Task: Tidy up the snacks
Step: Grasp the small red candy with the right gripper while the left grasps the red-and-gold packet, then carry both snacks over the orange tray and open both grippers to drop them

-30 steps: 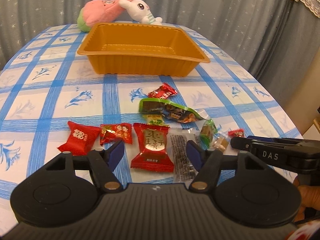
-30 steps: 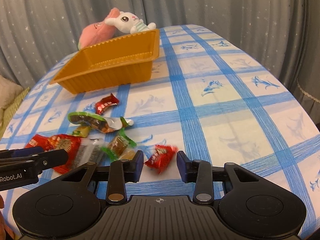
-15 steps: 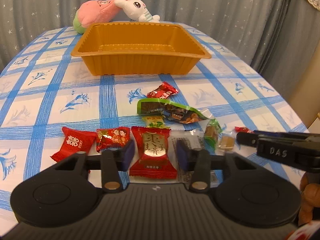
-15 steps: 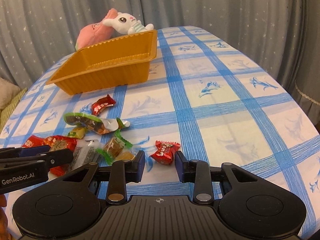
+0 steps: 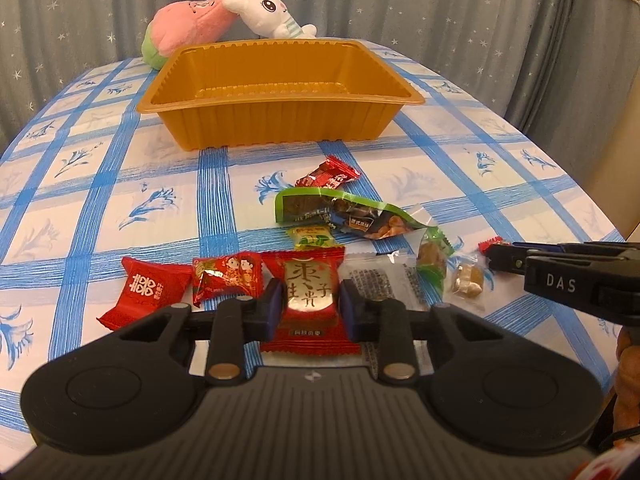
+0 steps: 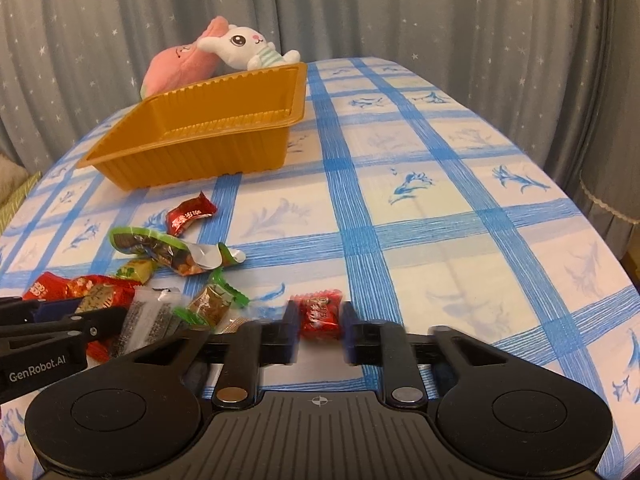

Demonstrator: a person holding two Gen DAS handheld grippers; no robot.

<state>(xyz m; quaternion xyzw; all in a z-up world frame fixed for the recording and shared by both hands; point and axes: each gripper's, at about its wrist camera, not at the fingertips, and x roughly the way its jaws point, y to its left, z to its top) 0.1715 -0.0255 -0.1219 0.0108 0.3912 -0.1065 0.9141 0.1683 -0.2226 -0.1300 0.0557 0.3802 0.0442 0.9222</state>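
Several wrapped snacks lie in a cluster on the blue-checked tablecloth. My left gripper (image 5: 307, 307) has closed on a large red packet with gold characters (image 5: 309, 292), which rests on the table. My right gripper (image 6: 319, 322) has its fingers closed against a small red candy (image 6: 320, 312), also on the table. The right gripper also shows in the left wrist view (image 5: 504, 258). An empty orange tray (image 5: 280, 128) stands behind the snacks and also shows in the right wrist view (image 6: 208, 152).
Other snacks: a red packet (image 5: 148, 290), a red cartoon packet (image 5: 226, 278), a green-edged bag (image 5: 344, 216), a red candy (image 5: 326, 174), a clear packet (image 5: 382, 284). Plush toys (image 5: 224, 16) sit behind the tray. Curtains surround the table.
Both grippers moved down and forward and narrowed: the left closed onto the large red packet, the right closed onto the small red candy.
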